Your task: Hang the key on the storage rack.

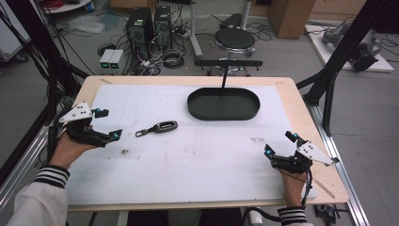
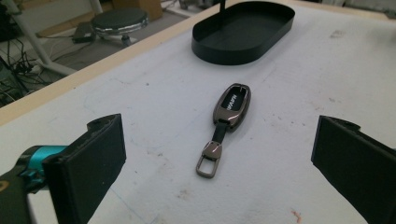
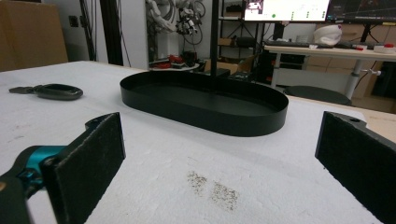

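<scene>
Both forearms come in from the bottom of the high view, striped cuffs showing, one gripper in each hand. I read the left gripper (image 1: 107,124) at the left edge of the white mat (image 1: 188,160), jaws wide apart, nothing between them. In the left gripper view the key fob (image 2: 232,104) lies flat on the mat ahead of the jaws, roughly centred in the gap but well forward of the pads (image 2: 95,158), not touching either. Its strap and metal clip (image 2: 209,159) trail back toward the camera; the clip end is the nearest part to the jaws.

From the high view the fob sits just right of the left gripper, between it and the black oval tray (image 1: 223,104), clear of the tray.

Right gripper (image 1: 280,144) rests near the right edge of the mat, jaws also spread, holding nothing. Its own view looks across bare mat at the tray wall (image 3: 205,116), with a dark smudge (image 3: 212,189) on the mat between the jaws. The fob shows far off at upper left there, well away from these jaws. A thin post (image 1: 225,77) rises from the tray.
</scene>
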Available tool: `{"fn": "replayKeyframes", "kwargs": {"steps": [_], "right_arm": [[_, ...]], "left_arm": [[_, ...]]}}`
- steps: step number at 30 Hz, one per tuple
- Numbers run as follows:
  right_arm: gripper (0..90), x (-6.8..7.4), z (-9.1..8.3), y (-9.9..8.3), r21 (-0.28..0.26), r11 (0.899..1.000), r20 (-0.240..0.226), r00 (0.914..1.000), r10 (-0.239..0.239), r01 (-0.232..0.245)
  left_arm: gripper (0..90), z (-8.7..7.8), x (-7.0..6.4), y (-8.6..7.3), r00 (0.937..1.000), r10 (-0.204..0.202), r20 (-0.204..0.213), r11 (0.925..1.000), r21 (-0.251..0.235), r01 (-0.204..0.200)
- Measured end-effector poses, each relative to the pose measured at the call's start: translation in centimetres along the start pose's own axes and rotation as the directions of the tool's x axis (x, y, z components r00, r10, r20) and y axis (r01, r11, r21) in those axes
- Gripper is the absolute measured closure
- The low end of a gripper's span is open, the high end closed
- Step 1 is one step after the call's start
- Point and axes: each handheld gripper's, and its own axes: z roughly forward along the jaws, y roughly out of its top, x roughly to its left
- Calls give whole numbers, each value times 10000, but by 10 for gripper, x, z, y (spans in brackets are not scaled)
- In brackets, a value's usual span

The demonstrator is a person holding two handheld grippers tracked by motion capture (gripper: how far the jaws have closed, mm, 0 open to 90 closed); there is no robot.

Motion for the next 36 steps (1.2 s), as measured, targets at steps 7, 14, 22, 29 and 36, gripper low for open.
{"fn": "replayKeyframes", "kwargs": {"steps": [7, 14, 22, 29, 36], "right_arm": [[4, 0, 0, 0, -1, 10000, -2, 10000, 1, -1], [4, 0, 0, 0, 1, 10000, 0, 10000, -3, 3], [4, 0, 0, 0, -28, 10000, 2, 10000, 9, -9], [4, 0, 0, 0, -29, 10000, -2, 10000, 15, -15], [4, 0, 0, 0, -32, 10000, 2, 10000, 16, -16]], "left_arm": [[35, 18, 5, 18, 9987, 399, 309, 9962, 764, -421], [36, 41, 9, 34, 9943, 685, 818, 9785, 1888, -829], [36, 68, 13, 48, 9861, 997, 1328, 9418, 3071, -1366], [36, 84, 18, 53, 9835, 1185, 1367, 9178, 3629, -1610], [37, 105, 17, 61, 9753, 1430, 1683, 8838, 4218, -2024]]}}
